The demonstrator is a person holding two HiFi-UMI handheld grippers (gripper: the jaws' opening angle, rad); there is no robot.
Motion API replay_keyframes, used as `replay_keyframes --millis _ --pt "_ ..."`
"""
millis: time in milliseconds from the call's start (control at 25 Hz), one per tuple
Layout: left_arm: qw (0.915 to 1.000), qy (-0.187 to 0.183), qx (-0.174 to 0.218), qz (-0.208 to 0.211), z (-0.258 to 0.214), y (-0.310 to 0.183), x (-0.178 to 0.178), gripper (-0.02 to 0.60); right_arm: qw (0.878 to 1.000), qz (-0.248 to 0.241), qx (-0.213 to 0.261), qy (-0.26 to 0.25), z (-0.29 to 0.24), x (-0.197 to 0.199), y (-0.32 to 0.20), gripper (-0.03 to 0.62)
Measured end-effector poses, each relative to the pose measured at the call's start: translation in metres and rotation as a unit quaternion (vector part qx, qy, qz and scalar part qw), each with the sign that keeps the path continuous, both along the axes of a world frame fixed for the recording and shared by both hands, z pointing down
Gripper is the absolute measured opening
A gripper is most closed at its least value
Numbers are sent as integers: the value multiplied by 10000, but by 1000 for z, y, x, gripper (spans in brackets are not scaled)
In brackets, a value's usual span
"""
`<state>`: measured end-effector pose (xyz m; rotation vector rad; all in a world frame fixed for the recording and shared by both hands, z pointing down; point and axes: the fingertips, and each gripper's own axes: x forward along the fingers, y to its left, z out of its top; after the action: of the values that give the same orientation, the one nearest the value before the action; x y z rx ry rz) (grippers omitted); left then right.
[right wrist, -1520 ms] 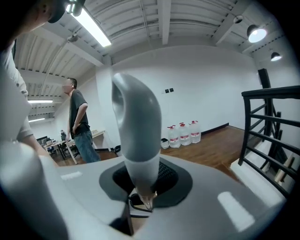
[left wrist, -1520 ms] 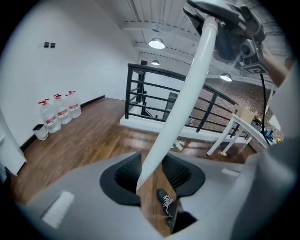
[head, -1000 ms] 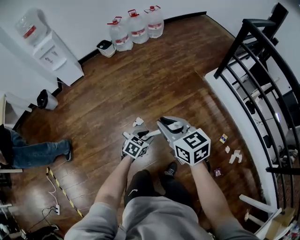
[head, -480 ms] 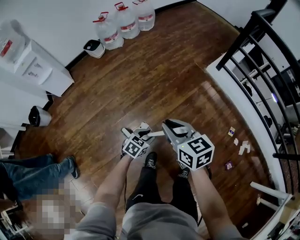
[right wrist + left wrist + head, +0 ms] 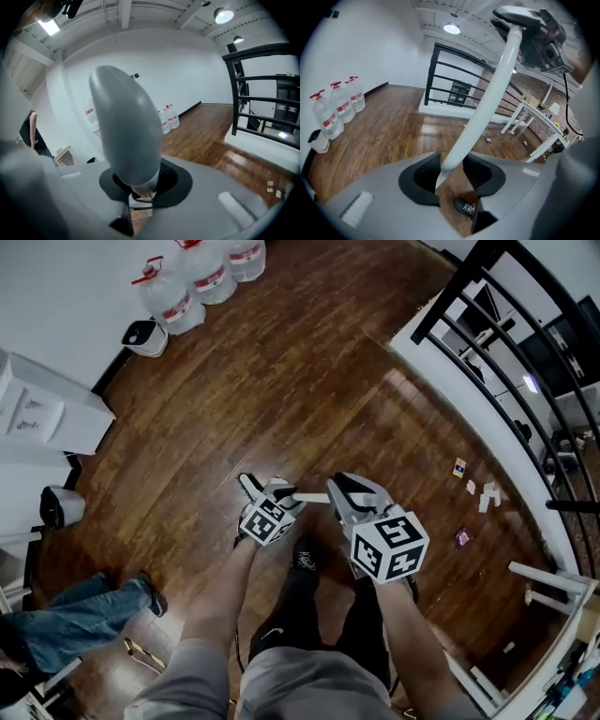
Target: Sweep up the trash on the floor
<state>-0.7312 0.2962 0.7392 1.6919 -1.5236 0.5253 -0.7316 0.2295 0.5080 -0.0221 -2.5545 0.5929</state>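
We hold one gripper in each hand above the wooden floor [image 5: 281, 381]. The left gripper [image 5: 453, 165] has a white pole [image 5: 487, 101] between its jaws. These jaws have just been opening a little and they stand wide, but the pole fills the gap and both pads lie against it. The right gripper [image 5: 139, 190] is closed to a narrow gap on the lower end of a rounded grey handle [image 5: 124, 126], which stands up from the jaws.

In the head view the pole runs about level from the left gripper rightward to the grey handle at the right gripper, so the two grippers are close together.

The trash lies on the floor at the right, near the foot of the black railing [image 5: 487, 343] and well apart from both grippers. It is some white scraps [image 5: 487, 495], a small yellow piece [image 5: 458, 467] a little farther, and a purple wrapper [image 5: 462, 537] nearer to us. Our black shoe [image 5: 302, 557] is on the floor just near of the grippers.

At the far left, water bottles [image 5: 192, 282] stand by the white wall, with a small white bin [image 5: 145, 334] beside them.
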Motion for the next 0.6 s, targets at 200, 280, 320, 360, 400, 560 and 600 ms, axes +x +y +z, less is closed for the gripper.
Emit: replay_keyframes --millis 200,280,320,360,400,560,600 --pt "9986 107 105 499 1 -45 34 152 9983 573 109 54 1 37 -44 51" --pt "9970 130 113 757 0 -67 53 153 9967 800 145 69 -1 58 -65 51" --pt "9959 145 110 884 -1 -79 65 152 9957 914 166 75 -2 71 -76 51" --pt "9948 154 115 1000 -3 -92 78 153 9945 1025 189 80 -4 85 -87 51" --pt "9937 158 128 1104 -4 -105 91 153 9933 1131 217 82 -6 100 -98 51" --pt "9884 163 188 1500 -9 -163 152 153 9877 1523 339 100 -12 165 -148 51" --pt "9865 172 204 1616 -9 -179 170 153 9858 1638 364 106 -13 183 -162 51"
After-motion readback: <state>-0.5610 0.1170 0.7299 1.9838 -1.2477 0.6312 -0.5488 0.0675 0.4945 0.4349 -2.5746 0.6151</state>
